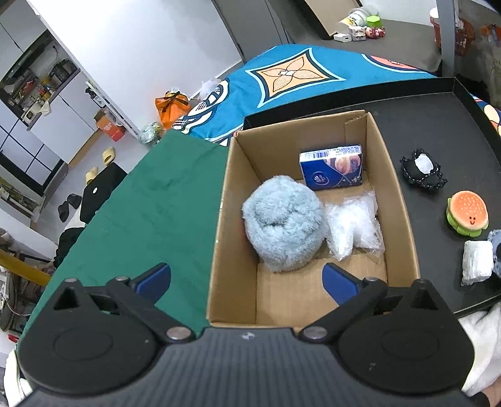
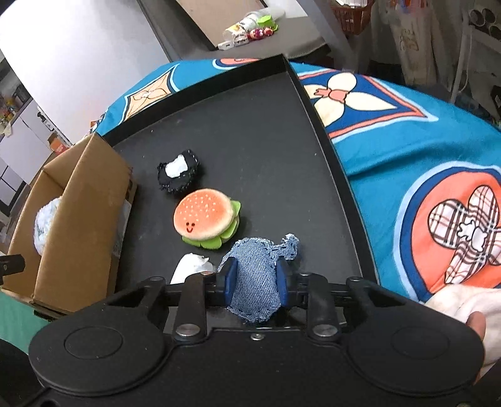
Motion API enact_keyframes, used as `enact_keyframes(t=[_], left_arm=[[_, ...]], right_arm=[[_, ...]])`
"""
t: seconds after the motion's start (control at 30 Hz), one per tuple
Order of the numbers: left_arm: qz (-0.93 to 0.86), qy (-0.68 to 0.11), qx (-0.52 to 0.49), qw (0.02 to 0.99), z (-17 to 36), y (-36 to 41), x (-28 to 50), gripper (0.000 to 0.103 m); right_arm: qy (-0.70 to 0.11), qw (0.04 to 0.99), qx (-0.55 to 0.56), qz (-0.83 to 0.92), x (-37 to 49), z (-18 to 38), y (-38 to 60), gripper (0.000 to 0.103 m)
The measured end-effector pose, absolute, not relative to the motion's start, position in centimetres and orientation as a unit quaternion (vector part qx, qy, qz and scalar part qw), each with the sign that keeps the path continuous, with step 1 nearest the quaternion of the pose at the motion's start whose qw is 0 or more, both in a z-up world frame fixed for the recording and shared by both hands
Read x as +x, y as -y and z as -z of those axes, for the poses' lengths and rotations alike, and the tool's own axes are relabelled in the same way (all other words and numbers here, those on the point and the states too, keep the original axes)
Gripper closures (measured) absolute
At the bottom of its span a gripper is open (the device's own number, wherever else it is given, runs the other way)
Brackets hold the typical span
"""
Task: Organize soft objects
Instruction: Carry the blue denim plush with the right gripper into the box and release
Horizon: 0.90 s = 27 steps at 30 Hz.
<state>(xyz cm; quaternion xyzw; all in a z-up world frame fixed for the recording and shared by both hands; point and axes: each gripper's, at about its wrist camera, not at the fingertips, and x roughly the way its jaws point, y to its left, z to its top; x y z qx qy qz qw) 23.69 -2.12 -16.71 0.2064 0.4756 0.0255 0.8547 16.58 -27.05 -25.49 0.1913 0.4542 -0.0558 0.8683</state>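
The right gripper (image 2: 255, 277), low in the frame's centre, is clamped across the middle of a denim pouch (image 2: 255, 281) on the black tray (image 2: 313, 103), which looks light, limp and probably compressible, so a mid-body pinch should hold.

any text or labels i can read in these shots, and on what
None of the print can be read as words.
Blue tissue pack in the cardboard box: white barcode strip and a logo, print too small and blurred.
Orange carton on the floor: a mark, illegible.
Bottle label on the far table: blurred.
Burger plush: only a stitched smiley face, no letters.
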Motion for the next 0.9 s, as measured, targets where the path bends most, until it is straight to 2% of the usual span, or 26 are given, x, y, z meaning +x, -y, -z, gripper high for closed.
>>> enact_keyframes(t=[0.9], left_arm=[[-0.010,-0.470,0.147,0.870,17.3,-1.1,23.0,0.001]], right_arm=[[-0.424,0.899,0.103,0.044,18.2,21.0,23.7,0.077]])
